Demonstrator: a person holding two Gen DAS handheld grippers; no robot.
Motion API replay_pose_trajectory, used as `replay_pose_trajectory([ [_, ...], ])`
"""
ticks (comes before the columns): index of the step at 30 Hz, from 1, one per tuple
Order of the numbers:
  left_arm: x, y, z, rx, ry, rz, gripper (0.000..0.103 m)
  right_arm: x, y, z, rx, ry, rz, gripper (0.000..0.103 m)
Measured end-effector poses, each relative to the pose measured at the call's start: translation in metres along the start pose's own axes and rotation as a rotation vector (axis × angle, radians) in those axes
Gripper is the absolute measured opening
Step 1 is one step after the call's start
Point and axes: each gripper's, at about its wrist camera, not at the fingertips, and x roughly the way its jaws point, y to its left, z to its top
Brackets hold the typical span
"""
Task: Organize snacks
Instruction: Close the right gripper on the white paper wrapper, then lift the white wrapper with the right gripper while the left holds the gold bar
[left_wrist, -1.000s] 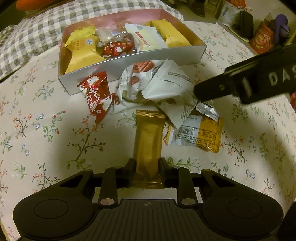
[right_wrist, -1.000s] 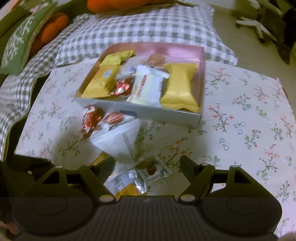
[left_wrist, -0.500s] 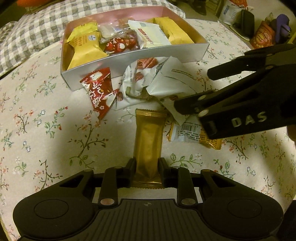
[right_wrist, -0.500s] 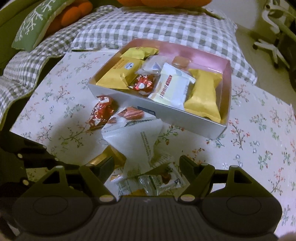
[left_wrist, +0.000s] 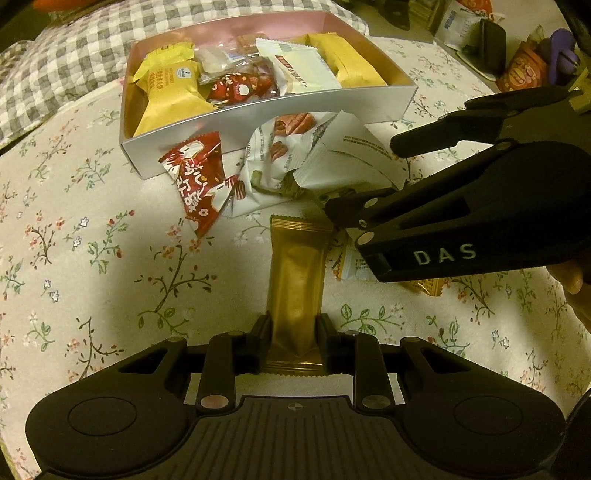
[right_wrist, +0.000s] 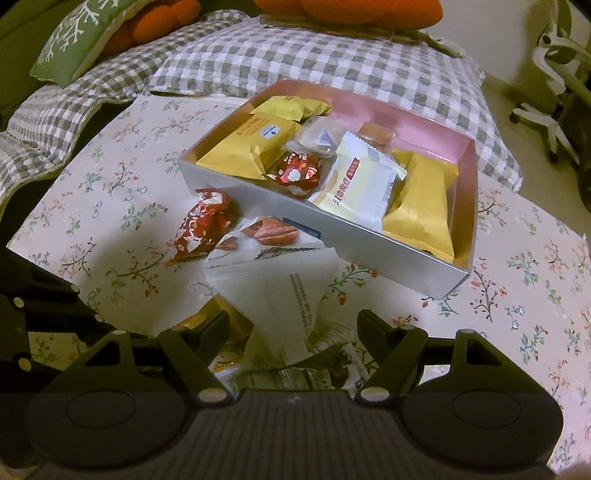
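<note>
Left tongs (left_wrist: 294, 332): clamping one end of a gold bar (left_wrist: 297, 280).
Right tongs (right_wrist: 293, 325): closing around a white packet (right_wrist: 284, 291), pads not yet touching.
Box (right_wrist: 332, 236): already holding several snacks.
Worktop (left_wrist: 92, 258): a red packet (left_wrist: 197, 184) and others are waiting beside the box.

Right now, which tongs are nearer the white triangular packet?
Right. The right tongs straddle the white triangular packet, jaws closing around it. The left tongs sit nearer the camera, shut on the long gold wrapper.
</note>
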Motion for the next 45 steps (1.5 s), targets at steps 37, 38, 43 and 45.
replay_pose_trajectory([
  [37,-0.008,0.004,0.001,-0.005,-0.021,-0.014,0.024,-0.006,-0.014,0.003,0.064,0.022,0.072,0.023],
  [38,-0.008,0.004,0.001,-0.005,-0.022,-0.015,0.024,-0.007,-0.015,0.003,0.065,0.023,0.075,0.023],
  [43,-0.012,0.005,0.002,-0.01,-0.029,-0.021,0.023,-0.013,-0.019,0.004,0.077,0.021,0.087,0.023],
  [45,-0.014,0.005,0.002,-0.012,-0.032,-0.024,0.023,-0.017,-0.021,0.005,0.085,0.015,0.097,0.023],
])
